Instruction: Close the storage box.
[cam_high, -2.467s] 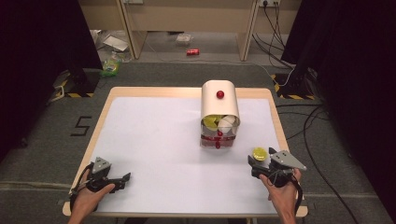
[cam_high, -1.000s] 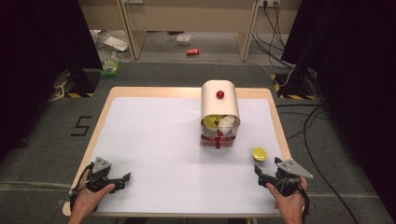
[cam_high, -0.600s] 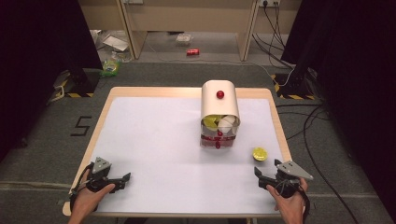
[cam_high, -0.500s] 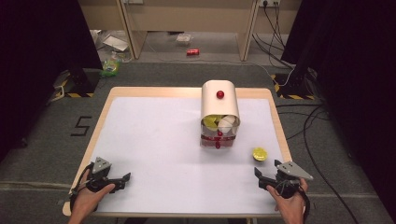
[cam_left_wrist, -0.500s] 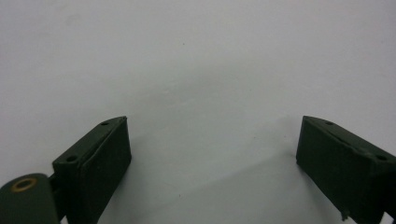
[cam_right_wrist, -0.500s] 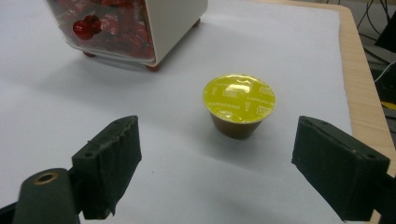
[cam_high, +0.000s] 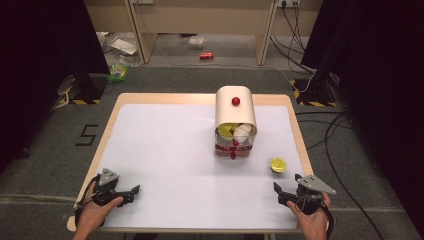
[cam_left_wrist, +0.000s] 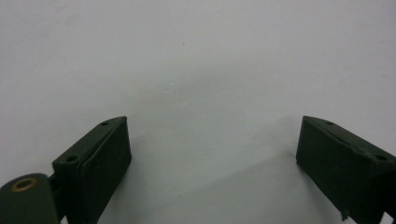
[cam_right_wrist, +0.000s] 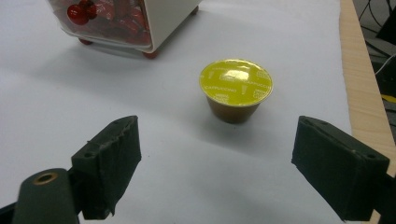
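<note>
Small brown coffee capsule with a shiny yellow-green foil lid (cam_right_wrist: 236, 88) standing upright, foil up, on the white table cover (cam_high: 165, 150), near the right edge of the wooden-rimmed table (cam_high: 298, 131); seen from the high view just right of and nearer than the cream-coloured dispenser box (cam_high: 235, 117). Right gripper (cam_high: 286, 192) held low at the near right corner, jaws spread wide and empty, aimed at the capsule; capsule lying beyond the jaw tips, apart from both, roughly centred in the gap in the right gripper view. Left gripper (cam_high: 129, 192) resting at the near left corner, well apart from the capsule, jaws likewise wide open with nothing between them, only bare white cover ahead in the left gripper view. Dispenser box set right of centre, toward the far side: red round knob (cam_high: 235, 101) on its curved top, yellow and white capsules (cam_high: 235, 131) visible in the open front, red capsules (cam_right_wrist: 112, 18) behind the clear lower drawer. Red can (cam_high: 206, 55) lying on the floor beyond the table.
</note>
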